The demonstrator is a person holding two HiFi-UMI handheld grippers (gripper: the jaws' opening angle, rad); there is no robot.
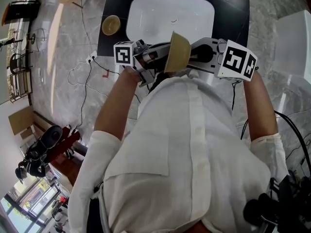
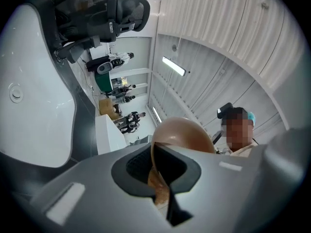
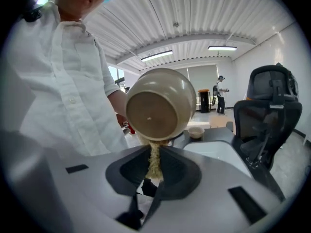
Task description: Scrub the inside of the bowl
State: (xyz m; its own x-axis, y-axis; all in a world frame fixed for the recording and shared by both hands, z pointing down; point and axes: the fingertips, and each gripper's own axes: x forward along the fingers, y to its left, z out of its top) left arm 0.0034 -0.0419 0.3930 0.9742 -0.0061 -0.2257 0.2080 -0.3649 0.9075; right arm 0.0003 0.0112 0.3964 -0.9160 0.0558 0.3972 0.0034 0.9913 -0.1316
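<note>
A tan bowl [image 1: 178,51] is held up on its side in front of my chest, above the near edge of the sink. My left gripper [image 1: 163,60] is shut on its rim. In the left gripper view the rim [image 2: 156,171] runs down between the jaws, with the bowl's brown outside [image 2: 187,135] above. From the other side, my right gripper [image 1: 193,57] is shut on a yellowish fibrous scrub pad [image 3: 154,163]. The bowl's base [image 3: 151,115] faces that gripper, and the pad's tip reaches the bowl's lower outer wall.
A white sink [image 1: 170,14] is set in a black counter [image 1: 232,13] ahead of me. A second small bowl [image 1: 111,24] stands on the counter left of the sink. A black office chair [image 3: 269,113] stands nearby. Cables lie on the marble floor [image 1: 82,81].
</note>
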